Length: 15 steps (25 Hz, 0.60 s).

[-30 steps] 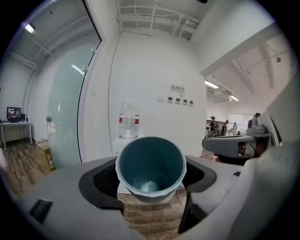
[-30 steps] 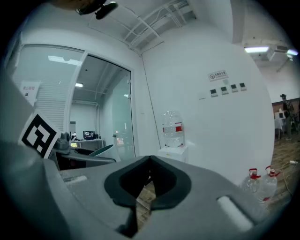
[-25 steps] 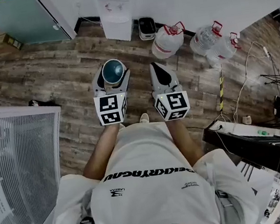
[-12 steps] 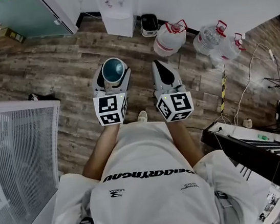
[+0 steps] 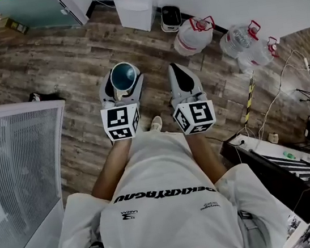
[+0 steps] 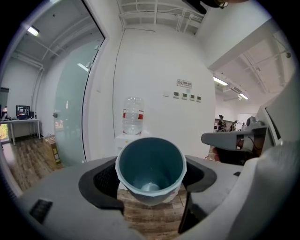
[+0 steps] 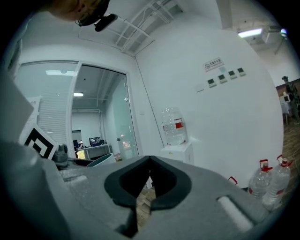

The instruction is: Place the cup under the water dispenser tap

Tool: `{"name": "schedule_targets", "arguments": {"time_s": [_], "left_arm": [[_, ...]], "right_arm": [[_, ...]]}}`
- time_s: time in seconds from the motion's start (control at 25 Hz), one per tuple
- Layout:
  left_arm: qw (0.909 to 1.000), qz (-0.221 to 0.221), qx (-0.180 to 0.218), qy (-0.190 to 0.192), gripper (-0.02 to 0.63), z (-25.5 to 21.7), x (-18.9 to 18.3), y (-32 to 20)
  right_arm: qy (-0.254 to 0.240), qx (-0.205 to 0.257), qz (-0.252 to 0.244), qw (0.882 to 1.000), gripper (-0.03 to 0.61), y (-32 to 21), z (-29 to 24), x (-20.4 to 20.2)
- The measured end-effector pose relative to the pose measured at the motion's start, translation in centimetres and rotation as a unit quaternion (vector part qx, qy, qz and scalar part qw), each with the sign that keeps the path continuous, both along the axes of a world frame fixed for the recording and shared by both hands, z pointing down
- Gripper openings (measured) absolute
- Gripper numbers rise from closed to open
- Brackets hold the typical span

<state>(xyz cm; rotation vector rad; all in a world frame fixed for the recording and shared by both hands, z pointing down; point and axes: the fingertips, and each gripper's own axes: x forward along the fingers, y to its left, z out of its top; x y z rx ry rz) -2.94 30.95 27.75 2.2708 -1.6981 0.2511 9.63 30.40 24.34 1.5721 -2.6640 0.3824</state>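
Observation:
A teal cup (image 6: 150,169) sits upright between the jaws of my left gripper (image 5: 123,79), which is shut on it; the cup (image 5: 124,75) is empty, its mouth facing up. My right gripper (image 5: 182,79) is beside it on the right, jaws shut with nothing between them, the tips meeting (image 7: 149,164). The white water dispenser (image 5: 136,1) stands against the wall ahead, topped by a clear bottle (image 6: 132,116). In the right gripper view the water dispenser (image 7: 178,151) is ahead, left of centre. The tap area is hidden behind the cup in the left gripper view.
Large water bottles (image 5: 194,33) (image 5: 245,42) stand on the wooden floor right of the dispenser, with a small black appliance (image 5: 171,18) between. A glass door (image 5: 30,9) is left of the dispenser. A grey cabinet (image 5: 18,168) is on my left, a desk with cables (image 5: 274,161) on my right.
Both grippers and the cup have moved forward toward the dispenser; the dispenser and bottles sit nearer the top of the head view. The grip on the cup is unchanged.

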Motion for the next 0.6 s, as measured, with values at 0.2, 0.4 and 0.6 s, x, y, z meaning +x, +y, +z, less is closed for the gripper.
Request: {"name": "schedule_targets", "arguments": {"time_s": [0.2, 0.4, 0.6], "left_arm": [[1.0000, 0.007, -0.001, 0.006, 0.365, 1.0, -1.2, -3.9], [0.9996, 0.025, 0.004, 0.012, 0.365, 0.5, -2.9, -10.2], [0.9981, 0.058, 0.001, 0.019, 0.365, -0.2, -5.0, -16.3]], "right_arm": [[0.009, -0.001, 0.003, 1.000, -0.001, -3.9, 0.9, -1.5], [0.019, 0.004, 0.021, 1.000, 0.000, -9.4, 0.1, -3.2], [0.028, 0.001, 0.055, 0.998, 0.000, -14.7, -0.7, -5.2]]}}
